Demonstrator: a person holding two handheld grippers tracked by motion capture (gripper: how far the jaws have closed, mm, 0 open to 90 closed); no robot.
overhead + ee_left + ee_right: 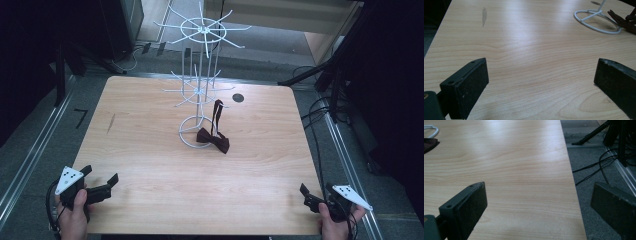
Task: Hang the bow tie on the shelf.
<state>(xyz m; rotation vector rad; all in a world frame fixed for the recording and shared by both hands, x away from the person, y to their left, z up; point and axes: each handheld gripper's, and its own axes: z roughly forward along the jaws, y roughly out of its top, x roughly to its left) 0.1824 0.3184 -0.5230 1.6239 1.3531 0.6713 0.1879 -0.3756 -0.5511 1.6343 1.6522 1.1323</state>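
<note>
A white wire rack (200, 75) with two tiers of radial arms stands on a ring base (192, 132) at the middle of the wooden table (150, 200). A dark brown bow tie (214, 140) lies against the ring's right side, and its strap (217, 112) rises toward the lower arms. My left gripper (100, 175) is held open at the near left corner with nothing between its jaws. My right gripper (316, 190) is open at the near right corner, half over the table's edge. The left gripper view (541, 75) shows the ring base (596, 22) and bow tie (624, 21) far off.
A small dark round hole (238, 97) sits in the table behind the rack, and a grey smear (110, 123) marks the left side. Right of the table's edge (571, 185), black cables (596, 165) and stand legs (591, 136) lie on grey floor.
</note>
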